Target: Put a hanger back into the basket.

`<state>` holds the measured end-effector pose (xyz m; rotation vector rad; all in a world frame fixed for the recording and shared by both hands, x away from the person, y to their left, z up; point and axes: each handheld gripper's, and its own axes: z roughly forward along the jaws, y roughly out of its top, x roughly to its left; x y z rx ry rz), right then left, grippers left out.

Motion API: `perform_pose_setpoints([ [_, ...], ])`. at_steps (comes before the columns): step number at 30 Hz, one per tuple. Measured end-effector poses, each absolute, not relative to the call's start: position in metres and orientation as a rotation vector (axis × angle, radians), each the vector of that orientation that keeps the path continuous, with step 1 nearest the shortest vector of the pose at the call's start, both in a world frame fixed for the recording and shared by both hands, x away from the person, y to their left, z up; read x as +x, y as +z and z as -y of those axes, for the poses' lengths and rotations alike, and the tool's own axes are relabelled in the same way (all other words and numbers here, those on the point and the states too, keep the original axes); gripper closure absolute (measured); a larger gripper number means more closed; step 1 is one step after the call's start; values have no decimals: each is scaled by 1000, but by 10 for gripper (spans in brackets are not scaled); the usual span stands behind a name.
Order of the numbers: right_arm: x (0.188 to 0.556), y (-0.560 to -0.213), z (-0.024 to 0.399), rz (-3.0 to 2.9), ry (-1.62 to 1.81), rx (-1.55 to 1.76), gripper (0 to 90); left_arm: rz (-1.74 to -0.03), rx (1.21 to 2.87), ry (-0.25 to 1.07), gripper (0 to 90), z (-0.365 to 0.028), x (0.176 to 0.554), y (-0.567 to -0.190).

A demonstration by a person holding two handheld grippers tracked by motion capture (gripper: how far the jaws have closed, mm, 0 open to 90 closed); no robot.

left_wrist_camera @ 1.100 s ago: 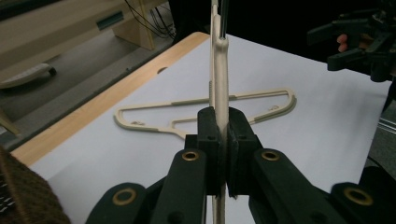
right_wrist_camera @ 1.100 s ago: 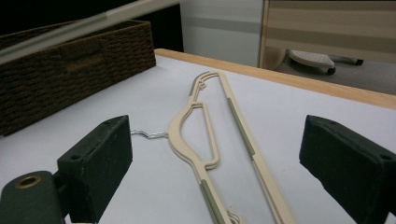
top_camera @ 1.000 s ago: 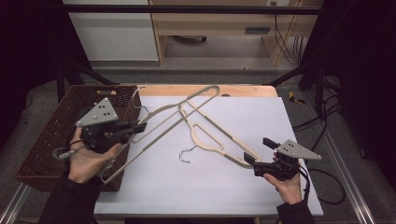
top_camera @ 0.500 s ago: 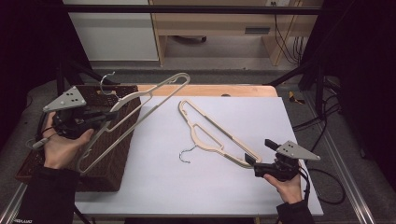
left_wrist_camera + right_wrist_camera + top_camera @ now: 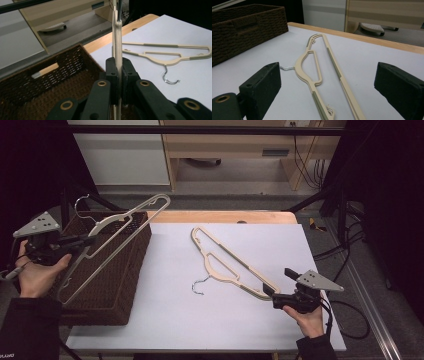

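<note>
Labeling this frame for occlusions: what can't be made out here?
- Basket floor: high view, dark and crossed by the held hanger; contents unclear.
- Held hanger's far end and hook: left gripper view, cut off by the top edge.
- Table hanger, near end: right gripper view, cut off by the bottom edge.
- Right gripper jaws: high view, too small to judge the gap.

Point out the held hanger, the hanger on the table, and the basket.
held hanger [image 5: 120,220], high view, on its shoulder bar.
table hanger [image 5: 225,265], high view, on its neck.
basket [image 5: 112,285], high view, on its right wall.
</note>
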<state>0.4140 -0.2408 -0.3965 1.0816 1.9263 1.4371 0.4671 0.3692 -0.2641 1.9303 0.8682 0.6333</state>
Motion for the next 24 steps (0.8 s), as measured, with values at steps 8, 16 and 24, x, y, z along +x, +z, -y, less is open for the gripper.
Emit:
perform_pose_setpoints([
  [8, 415, -397, 241, -1922, 1432, 1088, 73, -893, 1927, 655, 861, -386, 473, -259],
  [16, 415, -397, 241, -1920, 1431, 1088, 72, -931, 1941, 665, 861, -409, 480, -265],
  [24, 417, -398, 237, -1931, 1423, 1091, 71, -974, 1940, 640, 861, -429, 486, -290],
])
